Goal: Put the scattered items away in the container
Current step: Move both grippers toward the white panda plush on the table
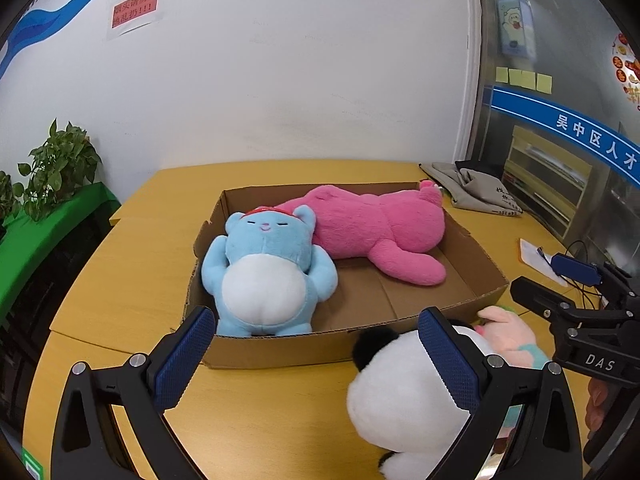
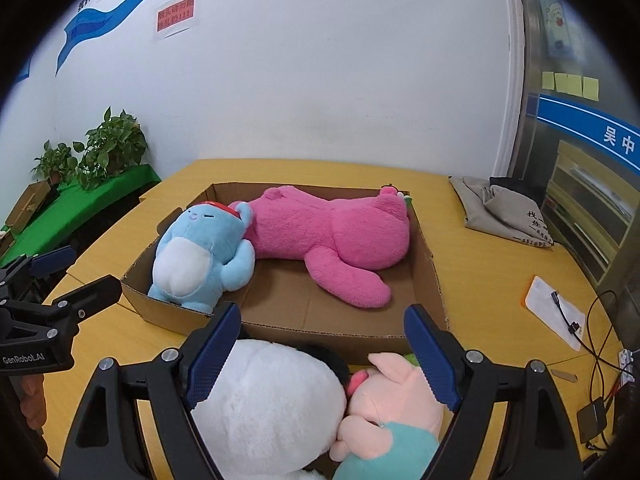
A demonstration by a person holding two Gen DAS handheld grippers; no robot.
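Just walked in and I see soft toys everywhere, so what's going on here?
A person with a gripper in each hand is tidying plush toys into a cardboard box on a yellow table. A blue plush and a pink plush lie in the box. A panda plush and a pink pig plush lie outside, before its near wall. The left gripper and right gripper are open, holding nothing.

Two plush toys point(image 1: 272, 264) in box point(image 1: 280, 350)
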